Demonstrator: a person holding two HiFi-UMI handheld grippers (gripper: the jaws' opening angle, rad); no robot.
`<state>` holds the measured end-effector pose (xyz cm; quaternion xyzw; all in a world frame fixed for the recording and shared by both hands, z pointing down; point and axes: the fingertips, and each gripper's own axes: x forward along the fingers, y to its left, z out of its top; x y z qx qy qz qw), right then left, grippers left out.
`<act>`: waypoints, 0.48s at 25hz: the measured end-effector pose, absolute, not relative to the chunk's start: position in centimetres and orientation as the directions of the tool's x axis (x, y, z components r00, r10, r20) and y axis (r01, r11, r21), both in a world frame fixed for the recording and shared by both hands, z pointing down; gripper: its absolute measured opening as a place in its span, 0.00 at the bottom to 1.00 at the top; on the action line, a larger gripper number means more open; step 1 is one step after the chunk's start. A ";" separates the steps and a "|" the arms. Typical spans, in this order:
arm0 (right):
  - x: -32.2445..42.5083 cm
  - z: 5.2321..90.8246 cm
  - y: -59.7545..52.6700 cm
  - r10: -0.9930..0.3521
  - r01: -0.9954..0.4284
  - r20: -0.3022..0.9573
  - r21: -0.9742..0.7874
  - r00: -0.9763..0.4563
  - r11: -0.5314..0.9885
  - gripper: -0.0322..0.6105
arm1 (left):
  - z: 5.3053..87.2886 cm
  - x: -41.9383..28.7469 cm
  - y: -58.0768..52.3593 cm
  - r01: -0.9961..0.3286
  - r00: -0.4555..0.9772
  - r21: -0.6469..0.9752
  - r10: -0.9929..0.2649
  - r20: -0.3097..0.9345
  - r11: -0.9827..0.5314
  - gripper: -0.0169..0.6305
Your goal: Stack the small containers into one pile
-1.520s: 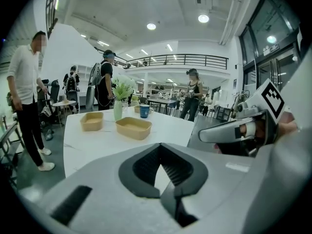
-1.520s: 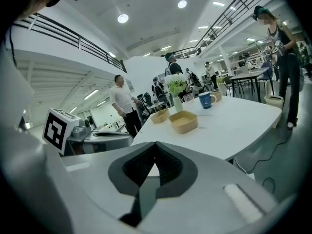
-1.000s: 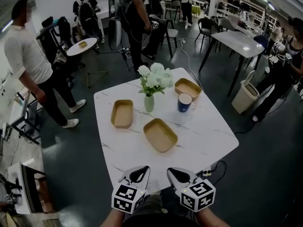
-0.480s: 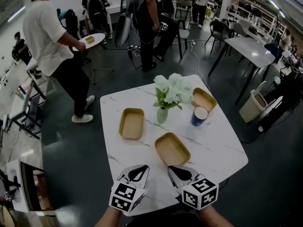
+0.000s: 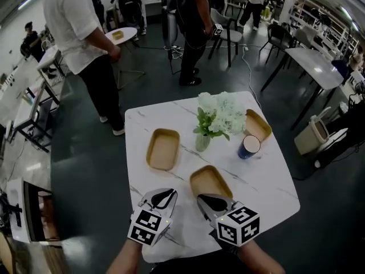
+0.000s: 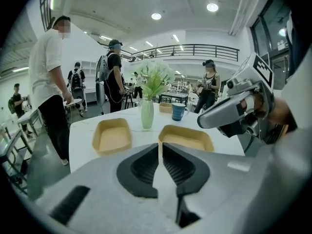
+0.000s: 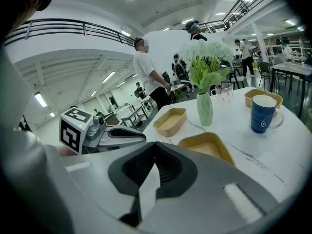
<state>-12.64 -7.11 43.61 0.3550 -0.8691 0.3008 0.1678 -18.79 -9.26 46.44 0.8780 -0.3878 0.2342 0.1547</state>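
Worktop [image 5: 268, 181] sits closer now that I have brought both claws up to its near edge. Three containers lie apart on it, unstacked: the left container [image 5: 163, 149], the far container [image 5: 258, 124] and the near container [image 5: 210, 181], just ahead of my right claw [image 5: 208, 198], which is clenched and empty. My left claw [image 5: 161, 194] has just been parting slightly, with nothing between its jaws, likely readying a first pick.

White marble table [image 5: 259, 181] bearing green vase [image 5: 202, 142] of white flowers [image 5: 220, 113], blue mug [image 5: 249, 147] just beside. Beyond, on dark floor: person in white shirt [image 5: 77, 16], round side table [image 5: 122, 36], pale bin [image 5: 315, 136].
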 end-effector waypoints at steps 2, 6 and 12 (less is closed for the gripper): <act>-12.7 43.6 -7.8 -0.486 -0.701 0.514 -0.414 -0.707 0.581 0.05 | 46.4 -19.0 -10.1 -0.770 0.569 0.087 -0.620 0.540 -0.632 0.09; -13.4 43.9 -9.6 -0.433 -0.660 0.516 -0.429 -0.739 0.616 0.05 | 47.0 -19.8 -12.1 -0.799 0.514 0.044 -0.643 0.568 -0.599 0.12; -14.9 45.1 -11.5 -0.360 -0.606 0.515 -0.466 -0.778 0.644 0.05 | 48.6 -20.5 -14.8 -0.813 0.455 -0.007 -0.643 0.616 -0.583 0.18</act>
